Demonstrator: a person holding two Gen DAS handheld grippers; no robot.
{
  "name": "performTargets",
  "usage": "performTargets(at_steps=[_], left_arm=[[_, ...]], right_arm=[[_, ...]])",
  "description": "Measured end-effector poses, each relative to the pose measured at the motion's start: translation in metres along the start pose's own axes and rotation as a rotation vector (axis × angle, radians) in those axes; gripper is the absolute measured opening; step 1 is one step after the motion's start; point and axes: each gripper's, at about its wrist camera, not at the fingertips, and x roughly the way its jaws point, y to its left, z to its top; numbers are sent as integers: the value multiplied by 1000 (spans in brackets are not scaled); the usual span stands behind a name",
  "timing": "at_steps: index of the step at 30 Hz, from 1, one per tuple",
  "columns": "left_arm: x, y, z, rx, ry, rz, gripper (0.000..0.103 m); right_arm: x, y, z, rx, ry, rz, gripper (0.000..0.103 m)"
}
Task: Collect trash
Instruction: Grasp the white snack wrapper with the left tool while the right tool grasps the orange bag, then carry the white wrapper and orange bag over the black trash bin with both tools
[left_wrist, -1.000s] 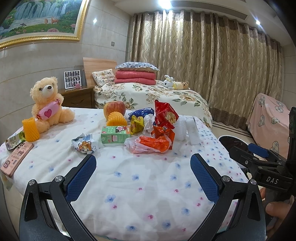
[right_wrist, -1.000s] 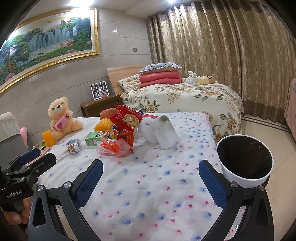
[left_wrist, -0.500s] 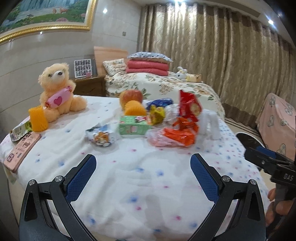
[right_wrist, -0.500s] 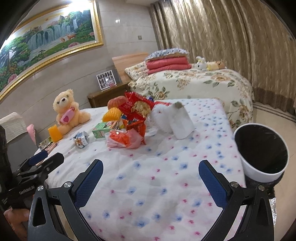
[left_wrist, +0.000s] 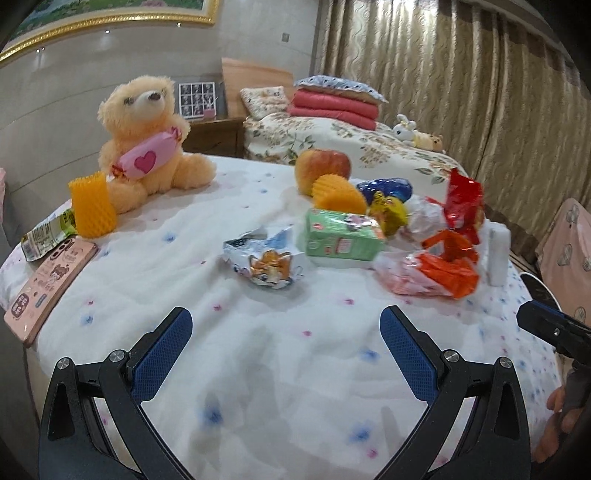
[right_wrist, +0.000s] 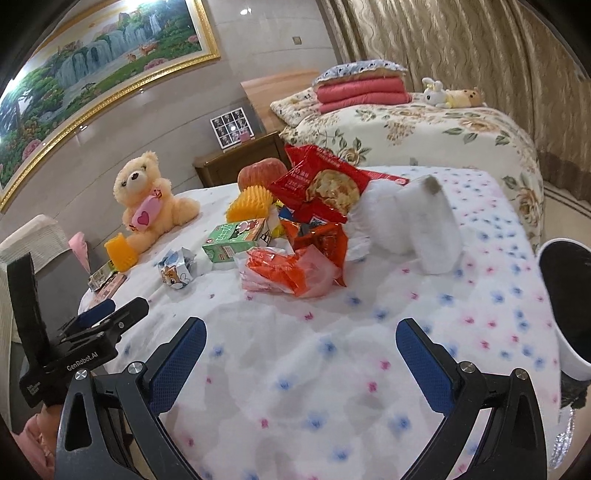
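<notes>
Nothing is collected yet: wrappers (left_wrist: 432, 273) litter the bed (left_wrist: 258, 350), bin (right_wrist: 569, 295) looks empty; both grippers' fingers (left_wrist: 162, 354) spread, holding nothing.

Both grippers hover low over the near end of the bed (left_wrist: 280, 369), the left gripper (left_wrist: 286, 347) and the right gripper (right_wrist: 301, 356) each with jaws spread wide and empty, side by side, each held from below by a partly visible hand.
</notes>
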Motion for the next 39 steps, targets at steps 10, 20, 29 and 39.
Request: performTargets(at_steps=[10,20,29,39], left_arm=[[42,15,27,12,71,35,103],[79,19,41,15,164,-3,86],[82,10,37,55,183,-69,36],[61,-11,15,43,198,-135,34]], right_arm=[[41,3,16,20,75,7,88],[68,-10,28,69,123,21,68],[72,-12,23,86,137,77,13],[42,-20,10,85,110,101,9]])
